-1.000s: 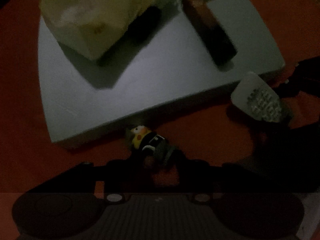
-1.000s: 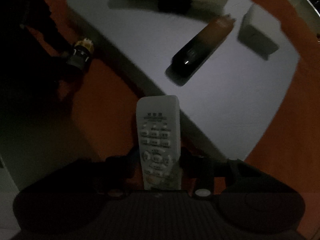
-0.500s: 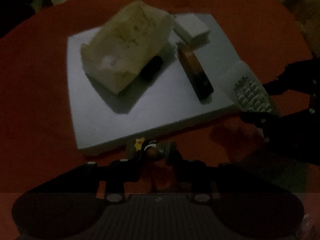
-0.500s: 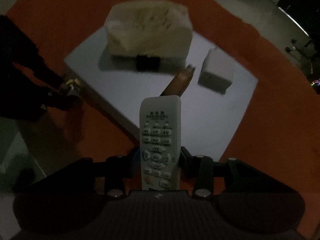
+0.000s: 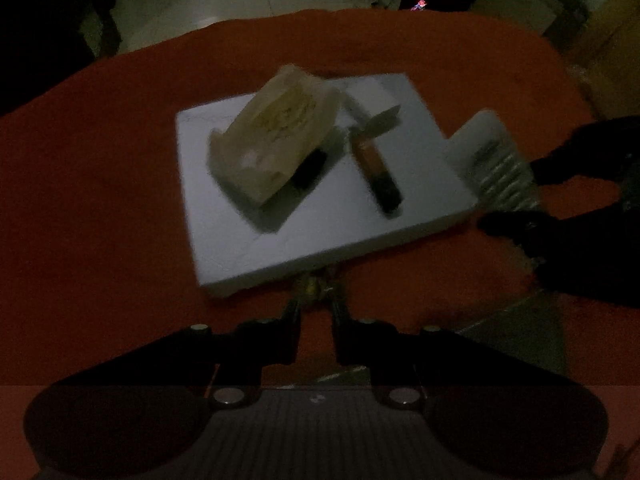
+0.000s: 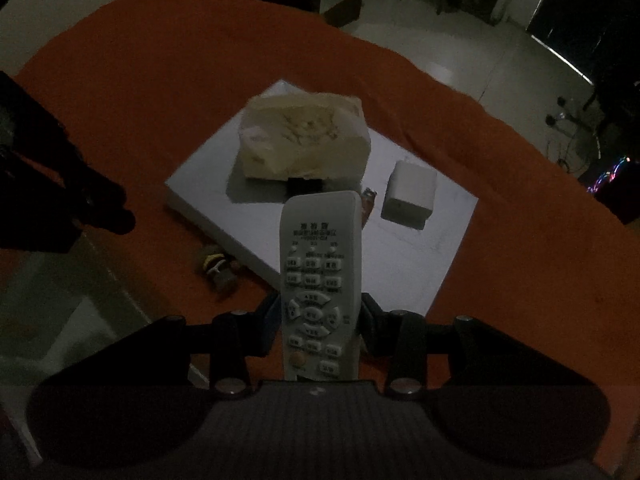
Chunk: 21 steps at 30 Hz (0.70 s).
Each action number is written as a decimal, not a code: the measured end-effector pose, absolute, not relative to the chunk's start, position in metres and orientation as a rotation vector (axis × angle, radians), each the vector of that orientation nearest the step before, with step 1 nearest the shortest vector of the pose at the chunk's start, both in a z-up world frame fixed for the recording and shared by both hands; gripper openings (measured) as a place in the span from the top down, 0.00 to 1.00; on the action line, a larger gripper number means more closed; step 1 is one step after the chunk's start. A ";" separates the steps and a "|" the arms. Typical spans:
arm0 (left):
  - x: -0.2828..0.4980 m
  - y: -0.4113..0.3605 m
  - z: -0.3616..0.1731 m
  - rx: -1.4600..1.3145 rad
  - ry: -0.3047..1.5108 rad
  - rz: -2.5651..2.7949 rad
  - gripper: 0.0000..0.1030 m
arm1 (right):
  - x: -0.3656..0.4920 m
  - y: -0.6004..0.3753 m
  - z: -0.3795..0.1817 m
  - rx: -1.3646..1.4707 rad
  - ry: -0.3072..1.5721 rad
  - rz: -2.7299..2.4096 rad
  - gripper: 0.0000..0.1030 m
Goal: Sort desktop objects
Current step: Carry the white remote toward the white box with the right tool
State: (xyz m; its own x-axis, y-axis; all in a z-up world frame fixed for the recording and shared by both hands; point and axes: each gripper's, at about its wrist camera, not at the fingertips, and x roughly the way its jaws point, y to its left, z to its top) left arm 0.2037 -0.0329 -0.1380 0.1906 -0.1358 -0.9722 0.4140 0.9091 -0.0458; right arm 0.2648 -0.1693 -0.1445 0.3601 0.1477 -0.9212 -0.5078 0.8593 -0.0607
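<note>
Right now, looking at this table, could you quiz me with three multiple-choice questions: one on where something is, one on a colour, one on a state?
1. Where does the small toy figure lie?
A. On the cloth, beside the white board
B. On top of the board
C. On the floor

2. What colour is the cloth?
A. Blue
B. Green
C. Orange-red

3. What is the right gripper doing?
A. Open and empty
B. Shut on the white remote
C. Shut on a spoon

Answers:
1. A, as the figure rests on the cloth just off the board's near edge.
2. C, as the fabric all round the board is orange-red.
3. B, as the two fingers press on the remote's sides and it sticks out between them.
</note>
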 end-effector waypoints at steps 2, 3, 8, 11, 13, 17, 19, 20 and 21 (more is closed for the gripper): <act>0.203 -0.035 -0.146 0.292 1.346 -0.372 0.76 | 0.265 -0.170 -0.144 -0.345 1.145 0.433 0.57; 0.205 -0.039 -0.153 0.326 1.352 -0.377 0.72 | 0.267 -0.171 -0.146 -0.336 1.154 0.430 0.58; 0.216 -0.063 -0.190 0.519 1.359 -0.444 0.51 | 0.265 -0.179 -0.154 -0.290 1.183 0.443 0.58; 0.230 -0.071 -0.211 0.518 1.390 -0.482 0.51 | 0.253 -0.185 -0.146 -0.265 1.187 0.489 0.59; 0.238 -0.077 -0.224 0.502 1.409 -0.504 0.51 | 0.242 -0.189 -0.139 -0.250 1.188 0.526 0.73; 0.245 -0.090 -0.247 0.515 1.431 -0.547 0.51 | 0.218 -0.194 -0.129 -0.251 1.185 0.597 0.76; 0.246 -0.094 -0.258 0.521 1.454 -0.540 0.51 | 0.207 -0.193 -0.136 -0.276 1.204 0.603 0.76; 0.247 -0.096 -0.264 0.522 1.466 -0.534 0.51 | 0.202 -0.192 -0.143 -0.292 1.213 0.598 0.77; 0.248 -0.097 -0.268 0.519 1.478 -0.529 0.51 | 0.196 -0.191 -0.149 -0.303 1.216 0.588 0.77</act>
